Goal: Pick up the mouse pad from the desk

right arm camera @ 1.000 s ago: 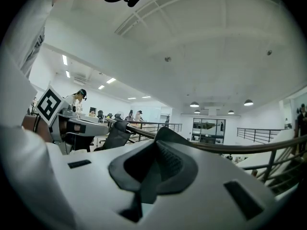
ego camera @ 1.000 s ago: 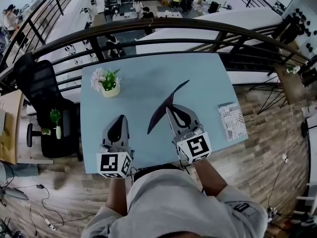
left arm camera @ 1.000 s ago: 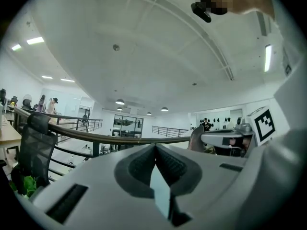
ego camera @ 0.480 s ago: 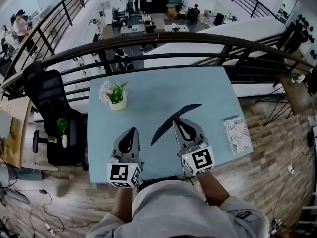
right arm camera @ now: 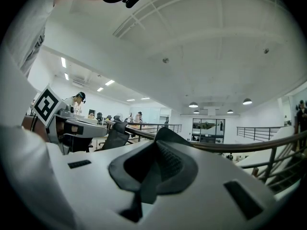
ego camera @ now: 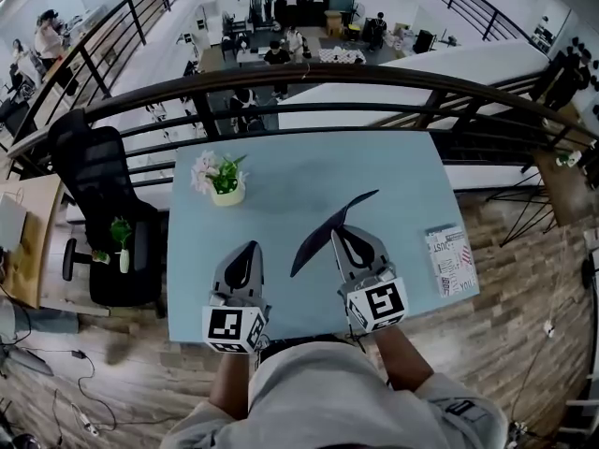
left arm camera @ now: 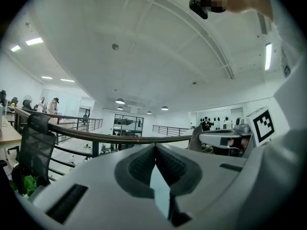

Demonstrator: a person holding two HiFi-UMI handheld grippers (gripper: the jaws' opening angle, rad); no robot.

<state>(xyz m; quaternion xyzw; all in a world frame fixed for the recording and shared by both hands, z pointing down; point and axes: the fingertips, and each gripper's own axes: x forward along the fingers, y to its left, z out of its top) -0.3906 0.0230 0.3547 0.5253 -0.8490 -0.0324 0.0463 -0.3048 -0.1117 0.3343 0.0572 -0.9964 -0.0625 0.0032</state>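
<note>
The dark mouse pad (ego camera: 314, 246) hangs tilted above the light blue desk (ego camera: 374, 166), and I see it almost edge-on in the head view. My right gripper (ego camera: 343, 234) is shut on its near edge. In the right gripper view the thin dark mouse pad (right arm camera: 150, 182) is clamped between the pads, and its corner sticks up past the right gripper (right arm camera: 156, 146). My left gripper (ego camera: 247, 249) hovers level over the desk's near left part. It is shut with nothing in it. In the left gripper view the left gripper (left arm camera: 155, 148) has its pads touching at the tips.
A small pot of flowers (ego camera: 223, 181) stands at the desk's far left. A printed booklet (ego camera: 451, 260) lies at the right edge. A black office chair (ego camera: 94, 195) is left of the desk. A dark railing (ego camera: 309, 75) runs just beyond the far edge.
The head view has shifted a little, so the desk sits lower in the picture. Both grippers and the held mouse pad keep their places over the desk.
</note>
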